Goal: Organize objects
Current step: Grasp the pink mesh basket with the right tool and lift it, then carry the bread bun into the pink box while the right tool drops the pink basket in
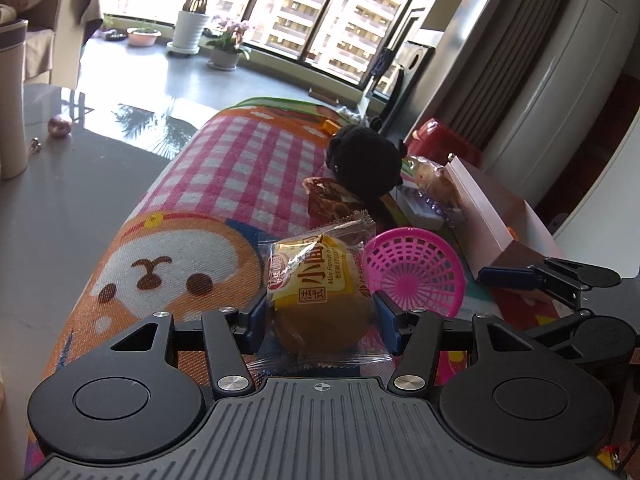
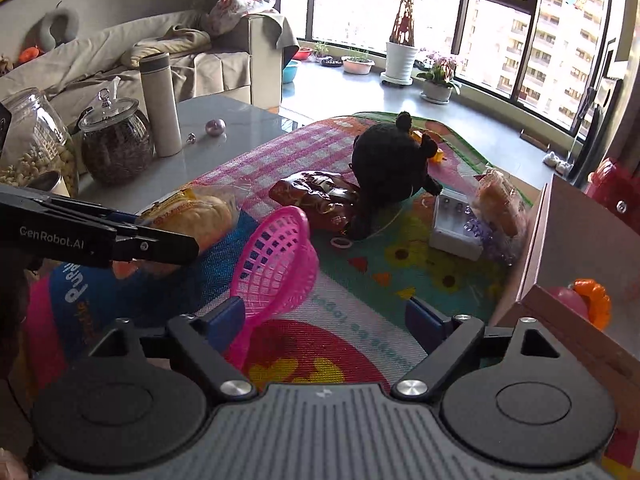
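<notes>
My left gripper [image 1: 320,318] is shut on a wrapped mini French bread [image 1: 320,292] with a yellow label, held just above the colourful mat; the bread also shows in the right wrist view [image 2: 192,216]. A pink plastic basket [image 1: 416,272] lies tilted right beside it, also seen in the right wrist view [image 2: 276,260]. My right gripper [image 2: 326,314] is open and empty, its left finger next to the basket's rim.
On the mat [image 2: 360,312] lie a black plush toy [image 2: 392,164], a brown snack packet [image 2: 316,196], a white case [image 2: 456,224] and another wrapped bun [image 2: 500,204]. An open pink box [image 2: 560,248] stands at the right. Glass jars [image 2: 116,144] and a white flask [image 2: 160,104] stand on the grey table.
</notes>
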